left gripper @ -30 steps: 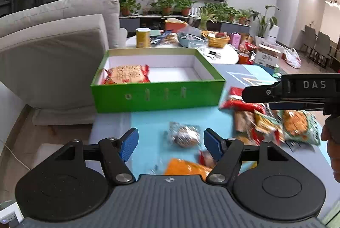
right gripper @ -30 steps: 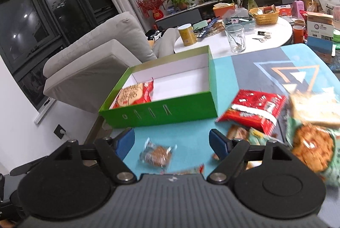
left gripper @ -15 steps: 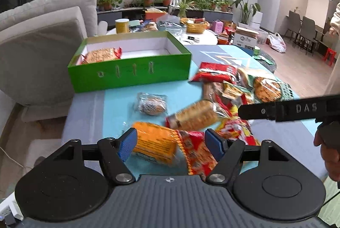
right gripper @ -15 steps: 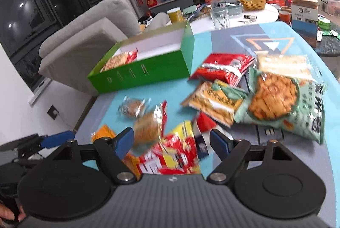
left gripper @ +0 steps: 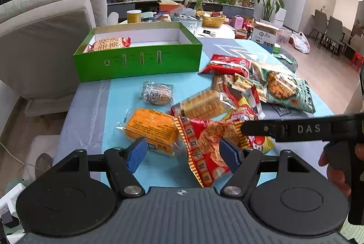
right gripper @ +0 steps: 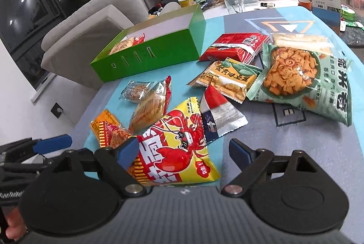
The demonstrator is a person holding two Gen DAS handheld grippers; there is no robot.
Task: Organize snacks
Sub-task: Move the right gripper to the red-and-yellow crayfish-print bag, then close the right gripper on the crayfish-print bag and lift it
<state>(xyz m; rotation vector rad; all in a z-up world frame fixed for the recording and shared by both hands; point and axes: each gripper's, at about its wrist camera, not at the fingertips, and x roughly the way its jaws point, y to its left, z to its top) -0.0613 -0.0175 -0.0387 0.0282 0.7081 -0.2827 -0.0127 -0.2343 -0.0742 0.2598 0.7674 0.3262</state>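
The green box [left gripper: 138,61] lies at the far left of the table [left gripper: 88,107] with its long side facing the cameras, open-topped, its white interior holding one red-and-tan snack packet [left gripper: 109,45] flat against the left end. In front of it the loose snacks spread across the blue patterned cloth: a small clear-wrapped round biscuit [left gripper: 157,94], a boxy orange pack [left gripper: 151,129] lying with its long axis left to right, a crinkled red packet with gold serrated edges [left gripper: 206,146] running toward the camera, and a ribbed cracker sleeve [left gripper: 204,104] angled up to the right. Further right sit a glossy red pouch [right gripper: 236,47], a tan pea-snack pouch [right gripper: 227,79] and a large pale green bag of orange crisps [right gripper: 302,82] with a clear window. The left gripper [left gripper: 183,154] is spread wide over the orange pack and the red packet, gripping nothing. The right gripper [right gripper: 179,152] is likewise wide apart, its blue pads straddling a yellow lobster-print bag [right gripper: 177,150]; whether the left pad touches the bag is hard to tell.
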